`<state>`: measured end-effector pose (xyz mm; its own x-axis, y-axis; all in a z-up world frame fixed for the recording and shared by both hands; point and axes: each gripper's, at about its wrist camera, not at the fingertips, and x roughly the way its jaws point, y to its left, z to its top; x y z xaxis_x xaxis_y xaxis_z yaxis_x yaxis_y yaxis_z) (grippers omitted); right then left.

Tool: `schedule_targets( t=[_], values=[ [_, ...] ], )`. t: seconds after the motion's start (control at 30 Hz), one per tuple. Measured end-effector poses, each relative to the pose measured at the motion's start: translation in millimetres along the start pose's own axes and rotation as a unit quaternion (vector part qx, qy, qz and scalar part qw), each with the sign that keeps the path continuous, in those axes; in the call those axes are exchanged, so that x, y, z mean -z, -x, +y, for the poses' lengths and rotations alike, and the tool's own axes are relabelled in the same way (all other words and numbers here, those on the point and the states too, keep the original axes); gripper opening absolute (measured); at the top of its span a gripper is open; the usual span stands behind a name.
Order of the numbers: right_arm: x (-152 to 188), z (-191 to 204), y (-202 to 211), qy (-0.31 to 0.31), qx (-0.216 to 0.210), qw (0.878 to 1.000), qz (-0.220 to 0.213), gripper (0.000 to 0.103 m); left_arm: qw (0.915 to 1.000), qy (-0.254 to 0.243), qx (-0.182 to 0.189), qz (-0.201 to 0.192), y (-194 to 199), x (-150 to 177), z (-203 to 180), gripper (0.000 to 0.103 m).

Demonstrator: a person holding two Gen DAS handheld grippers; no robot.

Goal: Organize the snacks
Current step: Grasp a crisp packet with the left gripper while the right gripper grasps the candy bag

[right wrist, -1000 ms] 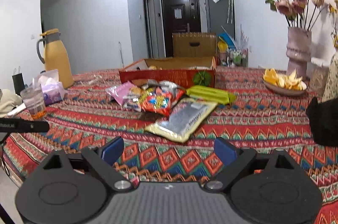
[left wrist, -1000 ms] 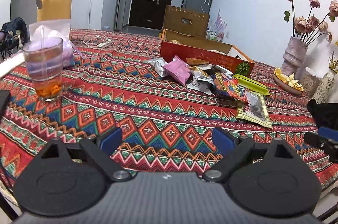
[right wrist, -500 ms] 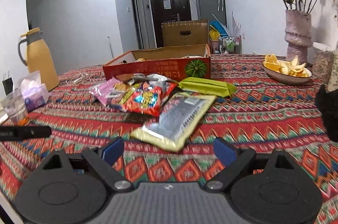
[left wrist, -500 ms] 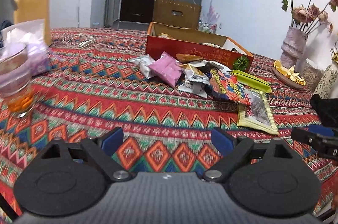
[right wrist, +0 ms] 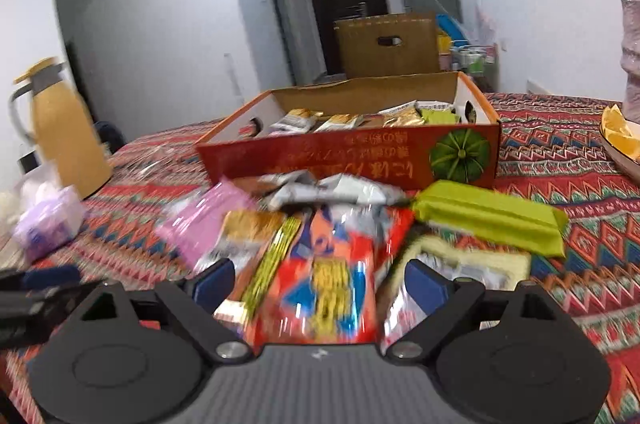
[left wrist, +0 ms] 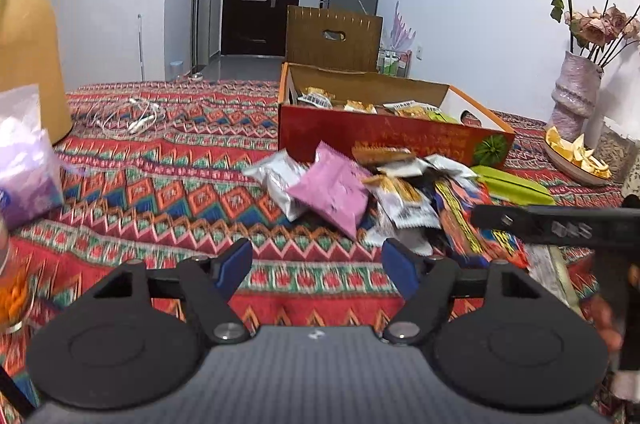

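Left gripper [left wrist: 316,264] is part open, jaws have just been closing, nothing between the blue pads, only patterned tabletop [left wrist: 160,191] under them. Right gripper [right wrist: 318,284] stands wide, nothing gripped; the red-orange snack bag [right wrist: 332,284] lies between and under its fingers, but contact is not clear because of blur. The snack pile sits in the middle of the tabletop, just in front of the red cardboard box [left wrist: 384,139], which in the left wrist view is at 12 to 1 o'clock of the left gripper. In that pile: pink packet [left wrist: 332,191] at 12 o'clock from the left gripper, silver packet [left wrist: 276,179] touching its left edge, white-and-gold packets [left wrist: 404,199] at 1 o'clock. Green packet [right wrist: 488,216] lies at 1 o'clock from the right gripper, just in front of the box's right corner. A yellow-edged clear pouch [right wrist: 460,264] sits partly under the right finger. The box is open on top and holds several small packets [right wrist: 344,121]. Yellow thermos [right wrist: 64,127] at 10 o'clock in the right wrist view, tissue pack [right wrist: 48,224] near it. White cable [left wrist: 128,115] at 11 o'clock in the left view. Fruit plate [left wrist: 576,155] and vase [left wrist: 576,91] at 2 o'clock.
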<state>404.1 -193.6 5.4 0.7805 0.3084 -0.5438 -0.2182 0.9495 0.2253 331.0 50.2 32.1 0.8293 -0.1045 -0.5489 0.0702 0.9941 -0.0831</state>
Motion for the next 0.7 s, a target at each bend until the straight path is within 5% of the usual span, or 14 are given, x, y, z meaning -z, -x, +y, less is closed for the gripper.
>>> schedule_targets(
  t=[0.2, 0.33, 0.7],
  values=[
    [-5.2, 10.5, -39.5, 0.012, 0.036, 0.999, 0.01, 0.088, 0.9999, 0.009, -0.003, 0.004, -18.6, -7.9, 4.6, 0.073],
    [-2.9, 2.0, -34.4, 0.012, 0.011, 1.0, 0.019, 0.052, 0.9999, 0.004, 0.003, 0.014, -31.2, -9.4, -2.8, 0.073],
    [5.8, -43.0, 32.1, 0.028, 0.045, 0.999, -0.005, 0.047, 0.9956, -0.09, 0.024, 0.012, -82.8, -27.6, -77.4, 0.071]
  ],
)
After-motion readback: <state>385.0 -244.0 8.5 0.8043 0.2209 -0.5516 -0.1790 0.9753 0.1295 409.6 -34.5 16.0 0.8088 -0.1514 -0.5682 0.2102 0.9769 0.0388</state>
